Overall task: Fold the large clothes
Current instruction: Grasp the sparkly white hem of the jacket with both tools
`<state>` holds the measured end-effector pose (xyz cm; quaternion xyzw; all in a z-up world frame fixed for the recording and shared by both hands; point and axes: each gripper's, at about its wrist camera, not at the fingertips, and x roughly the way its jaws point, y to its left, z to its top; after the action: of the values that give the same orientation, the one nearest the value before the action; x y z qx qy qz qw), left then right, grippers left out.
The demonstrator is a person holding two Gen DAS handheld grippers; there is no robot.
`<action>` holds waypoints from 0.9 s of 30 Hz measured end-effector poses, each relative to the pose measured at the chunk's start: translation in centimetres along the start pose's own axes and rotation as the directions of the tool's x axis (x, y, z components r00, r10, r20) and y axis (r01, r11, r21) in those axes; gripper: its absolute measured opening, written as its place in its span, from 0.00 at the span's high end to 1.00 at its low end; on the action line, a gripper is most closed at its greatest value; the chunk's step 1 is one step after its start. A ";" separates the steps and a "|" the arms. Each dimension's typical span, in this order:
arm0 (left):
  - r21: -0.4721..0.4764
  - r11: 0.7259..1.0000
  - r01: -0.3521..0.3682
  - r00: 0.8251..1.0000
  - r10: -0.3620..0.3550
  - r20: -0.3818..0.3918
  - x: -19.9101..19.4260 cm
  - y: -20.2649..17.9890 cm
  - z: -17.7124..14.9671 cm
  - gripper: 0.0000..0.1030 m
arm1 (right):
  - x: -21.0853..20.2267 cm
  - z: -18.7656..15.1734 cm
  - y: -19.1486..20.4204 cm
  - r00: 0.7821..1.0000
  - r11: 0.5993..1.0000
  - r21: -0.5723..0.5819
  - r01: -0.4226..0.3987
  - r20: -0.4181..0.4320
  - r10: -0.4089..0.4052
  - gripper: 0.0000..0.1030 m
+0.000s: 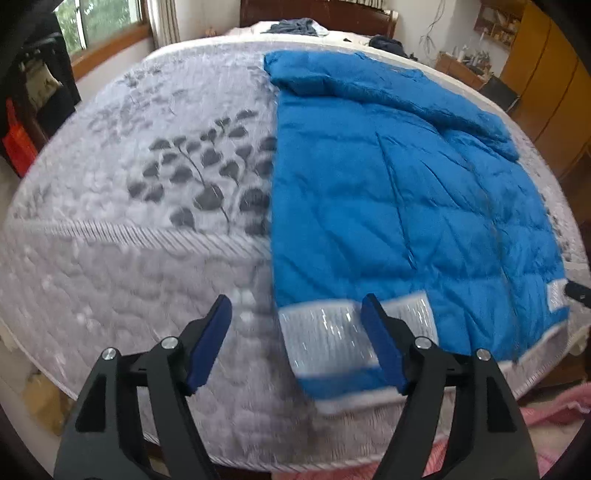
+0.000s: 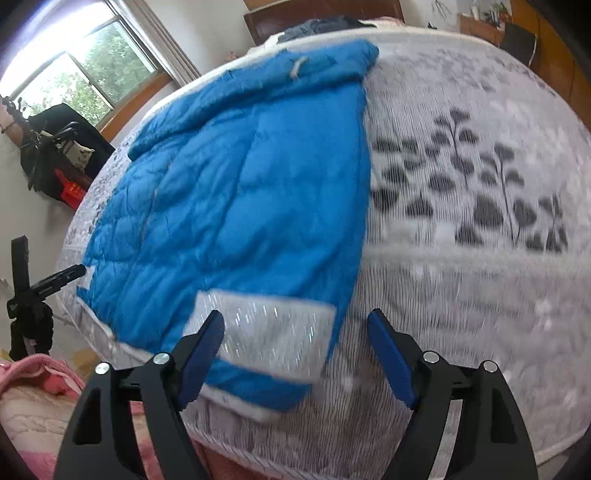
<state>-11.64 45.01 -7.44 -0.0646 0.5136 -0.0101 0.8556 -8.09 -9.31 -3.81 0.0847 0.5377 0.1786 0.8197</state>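
Fingers (image 1: 218, 343) of both grippers spread above one jacket (image 1: 399, 206)

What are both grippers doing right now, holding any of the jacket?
Left gripper: open, holding nothing, over the blue jacket hem.
Right gripper: open, holding nothing, over the hem's reflective band.

A bed (image 1: 147, 236) with a white leaf-patterned cover fills mid-frame. A window (image 2: 74, 77) sits upper left, wooden wardrobes (image 1: 546, 81) upper right, dark clothes (image 1: 295, 26) by the headboard (image 2: 321, 14), pink bedding (image 2: 33, 391) lower left.
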 end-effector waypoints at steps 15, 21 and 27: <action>-0.032 0.990 0.138 0.990 -0.139 -0.024 1.8 -1.7 -1.6 0.27 | 0.8 -1.3 1.4 0.998 0.998 -0.012 -0.065 0.011 0.065 0.39; -0.050 0.987 0.153 0.988 -0.153 0.014 1.5 -2.0 -1.1 0.66 | 0.6 -0.9 2.0 0.996 0.996 -0.045 -0.079 0.031 0.080 0.71; -0.106 0.965 0.240 0.970 -0.235 0.061 0.7 -0.9 -0.4 0.85 | -1.0 0.3 2.0 0.982 0.985 -0.035 -0.172 0.073 0.174 0.86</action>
<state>-11.62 44.05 -8.08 -0.1741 0.4813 -0.0819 0.8552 -8.55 -7.85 -2.14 0.1262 0.4941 0.2533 0.8220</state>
